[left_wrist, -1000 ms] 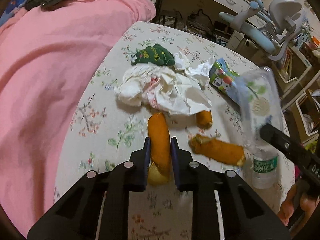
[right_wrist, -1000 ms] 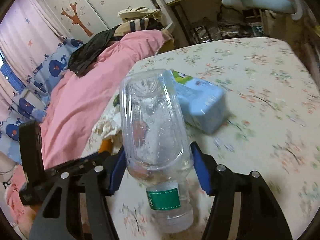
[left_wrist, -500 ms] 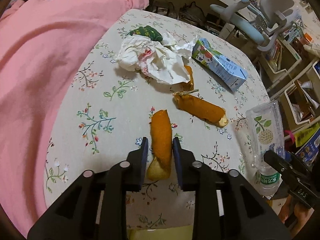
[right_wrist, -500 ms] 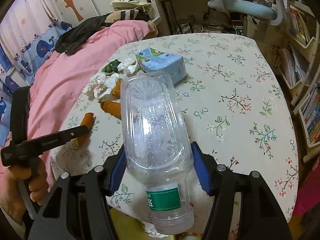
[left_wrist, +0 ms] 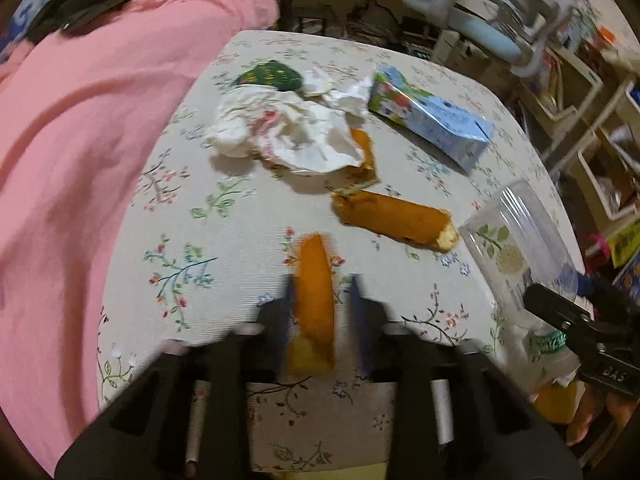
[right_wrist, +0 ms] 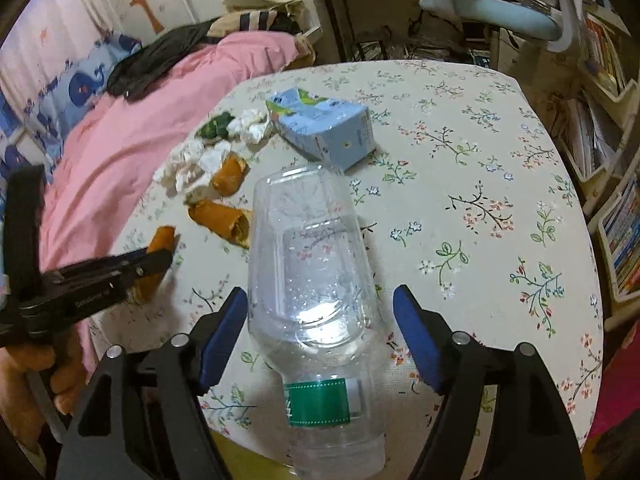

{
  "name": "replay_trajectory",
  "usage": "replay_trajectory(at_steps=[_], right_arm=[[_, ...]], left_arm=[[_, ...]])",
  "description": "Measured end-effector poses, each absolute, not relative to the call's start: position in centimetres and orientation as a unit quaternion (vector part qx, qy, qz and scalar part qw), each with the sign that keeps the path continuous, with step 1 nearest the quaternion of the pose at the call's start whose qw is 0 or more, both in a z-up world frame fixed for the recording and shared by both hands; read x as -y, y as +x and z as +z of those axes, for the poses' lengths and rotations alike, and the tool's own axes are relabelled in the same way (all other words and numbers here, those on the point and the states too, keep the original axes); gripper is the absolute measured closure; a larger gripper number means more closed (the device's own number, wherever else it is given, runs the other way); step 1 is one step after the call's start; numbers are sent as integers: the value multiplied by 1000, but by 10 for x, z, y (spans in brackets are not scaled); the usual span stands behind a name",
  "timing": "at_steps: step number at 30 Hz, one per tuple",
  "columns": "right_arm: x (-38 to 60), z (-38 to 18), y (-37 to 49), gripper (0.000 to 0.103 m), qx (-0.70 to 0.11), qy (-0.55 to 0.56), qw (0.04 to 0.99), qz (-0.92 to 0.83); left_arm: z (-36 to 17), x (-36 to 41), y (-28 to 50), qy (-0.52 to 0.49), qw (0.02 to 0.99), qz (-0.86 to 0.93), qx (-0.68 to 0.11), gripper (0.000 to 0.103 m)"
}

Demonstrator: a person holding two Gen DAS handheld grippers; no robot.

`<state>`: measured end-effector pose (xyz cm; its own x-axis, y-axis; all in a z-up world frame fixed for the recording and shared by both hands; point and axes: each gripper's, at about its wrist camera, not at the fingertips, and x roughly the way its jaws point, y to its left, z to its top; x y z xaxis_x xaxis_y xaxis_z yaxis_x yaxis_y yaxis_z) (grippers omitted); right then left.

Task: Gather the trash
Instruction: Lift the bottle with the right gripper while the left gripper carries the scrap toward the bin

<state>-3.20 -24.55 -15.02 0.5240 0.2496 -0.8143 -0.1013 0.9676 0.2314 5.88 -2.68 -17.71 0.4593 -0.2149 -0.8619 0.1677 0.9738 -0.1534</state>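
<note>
An orange peel [left_wrist: 314, 292] lies lengthwise between the fingers of my left gripper [left_wrist: 322, 308] at the near edge of the floral table [left_wrist: 224, 248]. Its jaws are closing; the left pad touches the peel and a slim gap shows at the right pad. An upside-down clear plastic bottle [right_wrist: 316, 280] sits inside my right gripper [right_wrist: 320, 304], neck and green label toward the camera. Those jaws are opening, and the right blue pad [right_wrist: 416, 336] stands off the bottle. Another peel [left_wrist: 392, 220], crumpled tissues [left_wrist: 288, 132], a green wrapper [left_wrist: 268, 76] and a blue carton [left_wrist: 432, 124] lie farther back.
A pink blanket [left_wrist: 80, 140] borders the table's left side. A pale blue chair [left_wrist: 480, 28] and shelves [right_wrist: 616, 220] stand behind and to the right. Something yellow [right_wrist: 240, 440] shows just below the near table edge. A hand [right_wrist: 36, 368] holds the left gripper.
Both grippers have drawn back to the near table edge, taking the peel and the bottle along. The right pads have spread off the bottle, which sits slightly lower. The left jaws look looser.
</note>
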Motion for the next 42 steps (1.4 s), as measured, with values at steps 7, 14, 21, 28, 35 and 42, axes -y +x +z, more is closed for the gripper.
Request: replay_trajectory(at_steps=[7,14,21,28,35,42], right_arm=[[257,-138,-42,45,-456,140,870,129],[278,-119,-64,46,-408,264,856,176],[279,-105,-91,46,-374,288,861,190],[278,-106,-112,46,-366,298,858,204],[262,-113,-133,46,-382,272,854,224],[238,-131,-152,46,-419,246,839,246]], left_arm=[[-135,24,34,-36,888,-132,-439,86],[-104,21,-3,-66,907,-152,-386,86],[-92,16,-26,-70,917,-149,-364,86],[-85,3,-40,-89,921,-146,-351,86],[-84,-8,-51,-103,924,-137,-341,86],[-85,-17,-62,-111,925,-130,-340,86]])
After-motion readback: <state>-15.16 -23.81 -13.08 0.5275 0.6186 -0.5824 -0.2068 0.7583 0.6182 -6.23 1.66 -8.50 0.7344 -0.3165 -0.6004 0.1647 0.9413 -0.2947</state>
